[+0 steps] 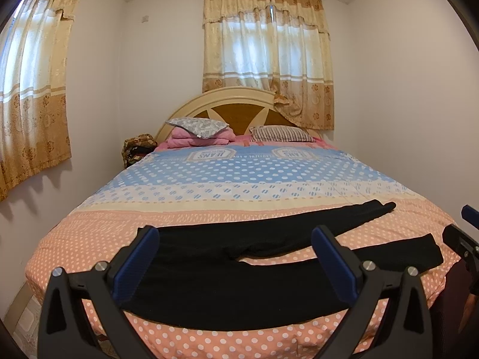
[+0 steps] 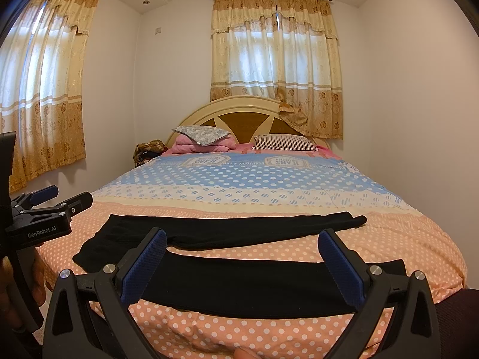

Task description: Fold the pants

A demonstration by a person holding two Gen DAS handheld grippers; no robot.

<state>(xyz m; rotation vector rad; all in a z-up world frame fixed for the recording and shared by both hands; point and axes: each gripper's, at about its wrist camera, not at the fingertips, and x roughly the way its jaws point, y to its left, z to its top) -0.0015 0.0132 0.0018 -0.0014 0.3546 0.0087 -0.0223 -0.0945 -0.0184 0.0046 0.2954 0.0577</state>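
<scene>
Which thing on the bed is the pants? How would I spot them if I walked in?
Start at the big bed with the spotty blue and pink cover, and look at its foot end, far from the pillows. The pants lie flat across the pink dotted part, two long legs spread apart and joined at one end. They are the only plain black thing there; everything else is patterned or pink.

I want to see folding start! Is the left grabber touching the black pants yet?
Cannot tell. In the left wrist view the open left gripper overlaps the black pants on the bed, but neither view plainly shows contact or a gap.
</scene>
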